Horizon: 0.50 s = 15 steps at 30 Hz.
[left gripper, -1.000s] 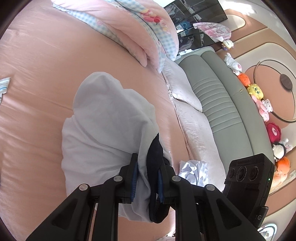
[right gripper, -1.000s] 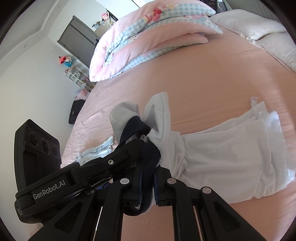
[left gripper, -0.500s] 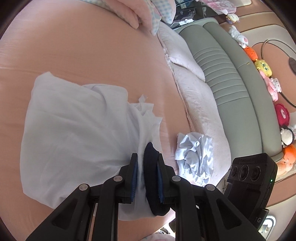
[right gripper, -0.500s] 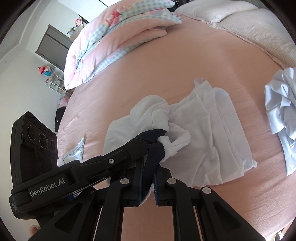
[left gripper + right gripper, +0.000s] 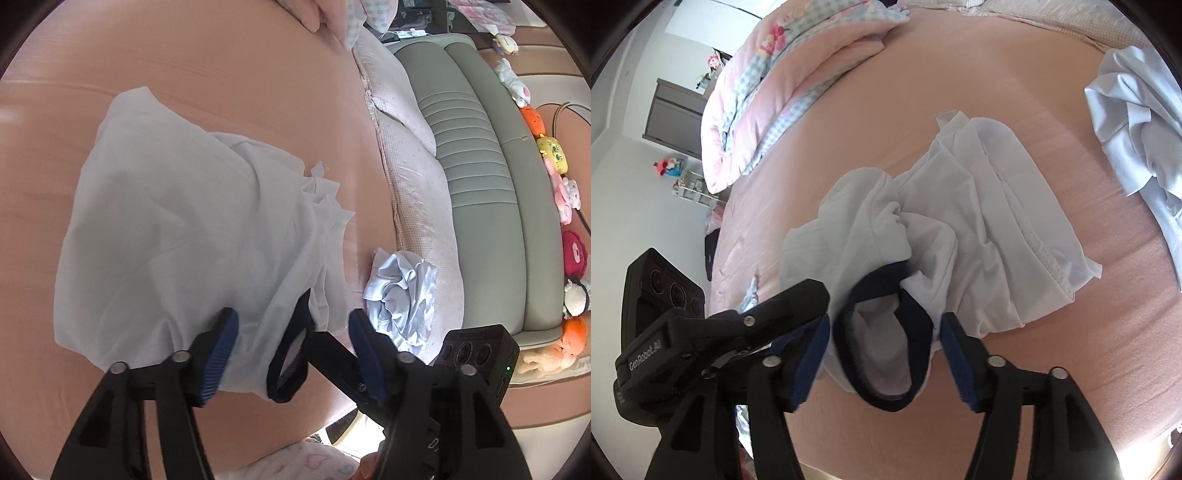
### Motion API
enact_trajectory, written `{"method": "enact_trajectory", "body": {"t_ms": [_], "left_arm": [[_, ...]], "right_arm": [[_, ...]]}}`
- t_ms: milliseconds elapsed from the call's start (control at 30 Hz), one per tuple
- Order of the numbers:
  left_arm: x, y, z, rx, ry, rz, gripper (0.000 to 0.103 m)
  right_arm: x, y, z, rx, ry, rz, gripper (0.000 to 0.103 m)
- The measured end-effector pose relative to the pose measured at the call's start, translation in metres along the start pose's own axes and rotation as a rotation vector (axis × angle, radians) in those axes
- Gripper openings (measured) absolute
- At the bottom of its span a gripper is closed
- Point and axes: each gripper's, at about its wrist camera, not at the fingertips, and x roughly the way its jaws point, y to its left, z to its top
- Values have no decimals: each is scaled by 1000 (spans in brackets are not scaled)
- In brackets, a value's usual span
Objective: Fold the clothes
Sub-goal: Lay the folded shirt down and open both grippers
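The white shirt (image 5: 964, 236) is thin matt cloth with a dark ribbed-knit collar (image 5: 886, 343), lying on the smooth, faintly sheeny pink bedsheet (image 5: 229, 74). Beside the shirt, a pale blue garment (image 5: 400, 291) looks glossy and satin-like, crumpled against a grey-green headboard (image 5: 476, 173) of smooth, padded, leather-like upholstery.

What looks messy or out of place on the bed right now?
The white shirt lies bunched rather than flat: its navy collar gapes open between the opening right tongs, and a sleeve is wadded up behind it. A crumpled pale blue garment sits unfolded by the pillow edge.
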Motion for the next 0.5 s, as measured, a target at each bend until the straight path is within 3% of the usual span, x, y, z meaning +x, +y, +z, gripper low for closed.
{"method": "enact_trajectory", "body": {"t_ms": [333, 433, 500], "left_arm": [[-26, 22, -11, -49, -28, -6, 69], [-32, 32, -19, -64, -64, 21, 71], [-36, 30, -26, -16, -114, 76, 77]], "right_arm": [[8, -18, 5, 111, 17, 52, 67], [10, -23, 7, 142, 20, 53, 67], [13, -25, 7, 164, 31, 81, 67]]}}
